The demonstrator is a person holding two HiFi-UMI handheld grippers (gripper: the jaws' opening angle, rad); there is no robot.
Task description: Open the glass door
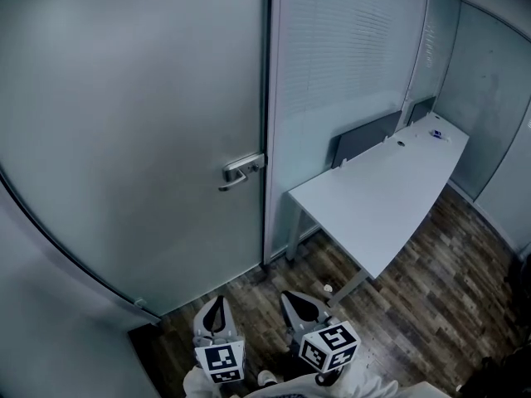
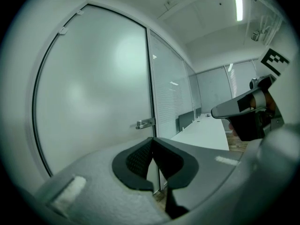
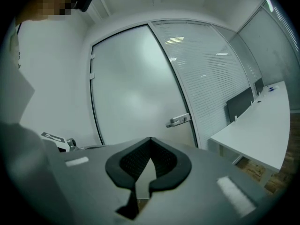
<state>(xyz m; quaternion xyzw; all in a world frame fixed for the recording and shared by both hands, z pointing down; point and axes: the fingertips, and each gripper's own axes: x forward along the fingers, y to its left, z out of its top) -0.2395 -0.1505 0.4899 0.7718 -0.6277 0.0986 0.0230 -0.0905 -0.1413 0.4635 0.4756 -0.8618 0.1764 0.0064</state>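
Office nook: wood-look floor (image 1: 431, 288), white desk (image 1: 390, 197) off to the right, well clear of the job.

Head view: the frosted glass door (image 1: 124, 123) sits shut in its frame. Its lever handle (image 1: 242, 171) is at the right edge, beside the blinded glass partition (image 1: 348, 56). My left claw (image 1: 217, 312) and right claw (image 1: 300, 303) are low in frame near the door's bottom corner. Both are well short of the handle and touch nothing.

Left gripper view: left claw (image 2: 152, 140) has its jaws pressed together with nothing between them. The door (image 2: 93, 93) is ahead and the handle (image 2: 146, 123) shows just above the tips, apart from them.

Right gripper view: right claw (image 3: 150, 140) tips also meet, and it is empty. The handle (image 3: 178, 121) is up and right of the tips. What look like hinge fittings (image 3: 92, 67) are on the door's left edge.

Handling call: a full glass panel is probably heavy and stiff. The pane is smooth, so it gives no purchase, and hard jaw tips could chip it, so I stay off the glass. The lever is the only grab point. It's rigid metal and likely slick, so I'd clamp near its free (left) end for leverage. Jaws must open first. I can't tell whether it pushes or pulls.
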